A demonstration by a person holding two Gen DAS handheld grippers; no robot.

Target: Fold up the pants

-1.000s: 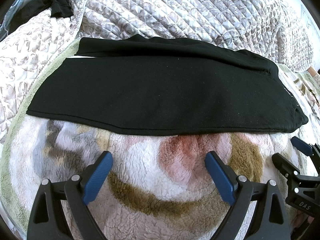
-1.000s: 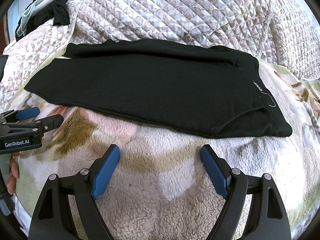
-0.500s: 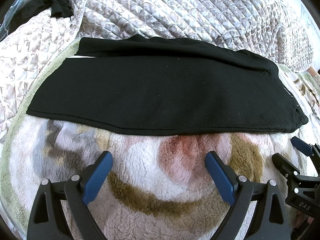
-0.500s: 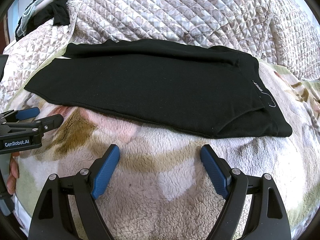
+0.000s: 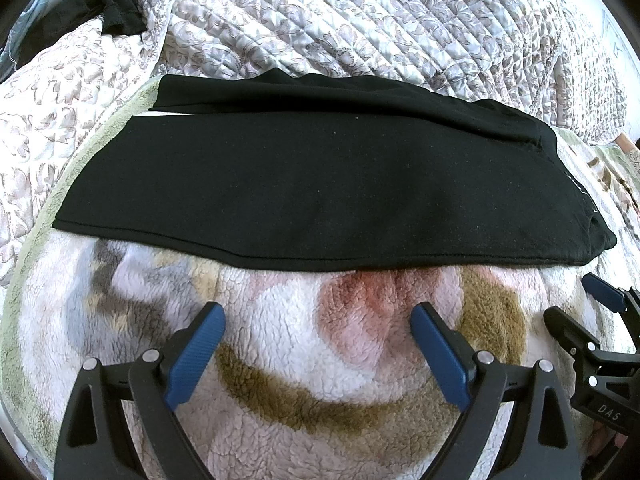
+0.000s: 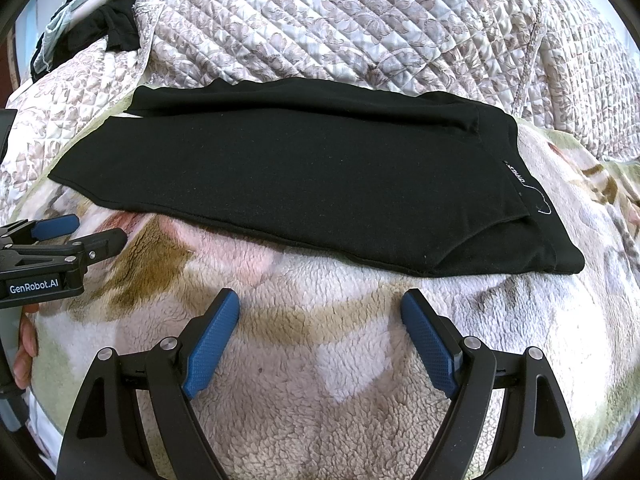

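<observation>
Black pants (image 5: pixel 320 184) lie flat on a fleece blanket (image 5: pixel 320 360), folded lengthwise, one leg on the other, waistband at the right. They also show in the right wrist view (image 6: pixel 304 184), with a small white logo near the waistband. My left gripper (image 5: pixel 318 320) is open and empty, just short of the pants' near edge. My right gripper (image 6: pixel 320 312) is open and empty, also just short of the near edge. Each gripper shows in the other's view: the right one (image 5: pixel 576 304) at the far right, the left one (image 6: pixel 96 230) at the far left.
A quilted floral cover (image 5: pixel 360 28) rises behind the pants. Dark clothing (image 6: pixel 116 20) lies heaped at the back left. The patterned fleece blanket (image 6: pixel 320 400) spreads under both grippers.
</observation>
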